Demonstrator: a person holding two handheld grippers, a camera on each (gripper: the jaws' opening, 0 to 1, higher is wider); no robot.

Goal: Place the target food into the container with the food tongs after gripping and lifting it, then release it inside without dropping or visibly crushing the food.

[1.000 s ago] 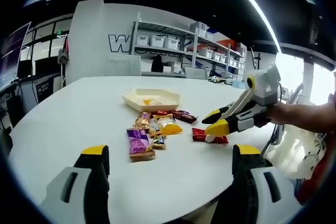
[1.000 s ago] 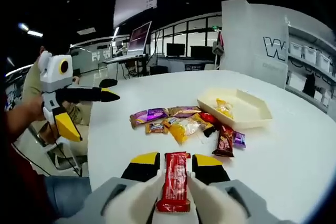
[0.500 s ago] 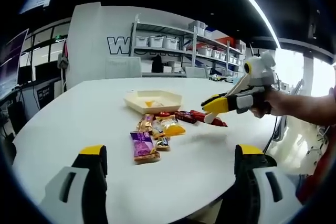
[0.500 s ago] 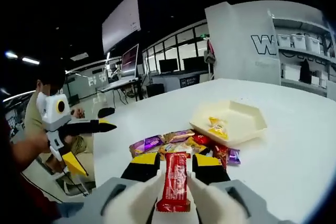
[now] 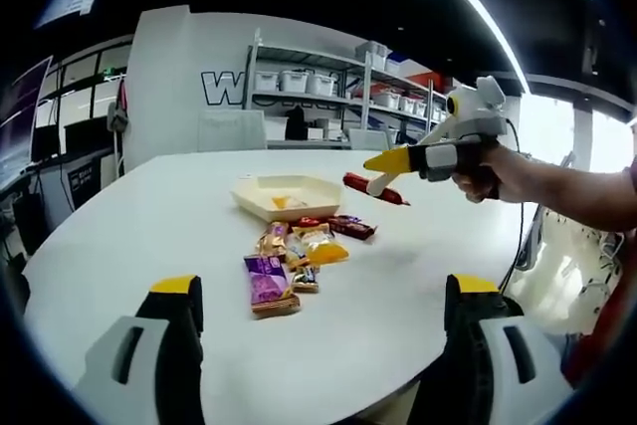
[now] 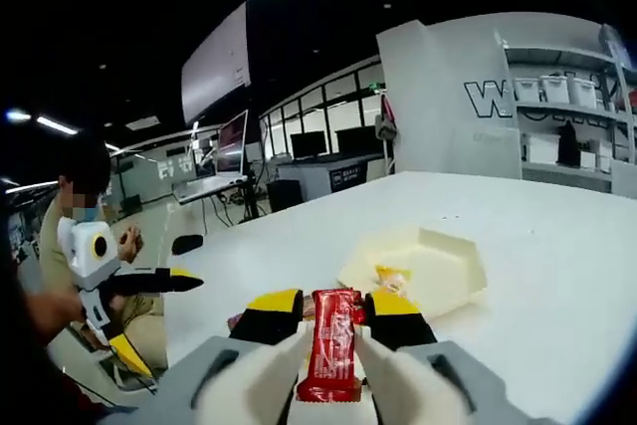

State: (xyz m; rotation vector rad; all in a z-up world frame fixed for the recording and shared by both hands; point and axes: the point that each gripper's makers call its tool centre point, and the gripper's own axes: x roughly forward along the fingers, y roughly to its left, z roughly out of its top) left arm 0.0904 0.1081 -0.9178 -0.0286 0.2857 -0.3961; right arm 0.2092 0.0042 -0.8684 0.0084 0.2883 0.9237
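The red snack bar [image 6: 332, 343] sits clamped between the jaws of your right gripper [image 6: 332, 318], its long axis running straight forward along them, carried clear above the white table [image 6: 557, 276]. In the left gripper view the same bar [image 5: 374, 188] hangs in the air beside the cream tray [image 5: 287, 196], not yet over it. From the right gripper's own camera the tray [image 6: 418, 264] lies directly ahead and below the bar's far end, with one yellow-wrapped snack [image 6: 391, 277] already inside. That is the line the next move appears to turn on: forward and down along the bar's own axis, until the wrapper is over the tray's floor before you let the jaws part. The wrapper looks unbuckled under the grip.

Your left gripper [image 5: 323, 291] rests low with its jaws spread wide and nothing between them, well back from the tray. The remaining wrapped snacks [image 5: 294, 256] lie in a loose cluster on the table [image 5: 149, 226] between it and the tray. Your right gripper [image 5: 383, 161] is plainly the nearer.
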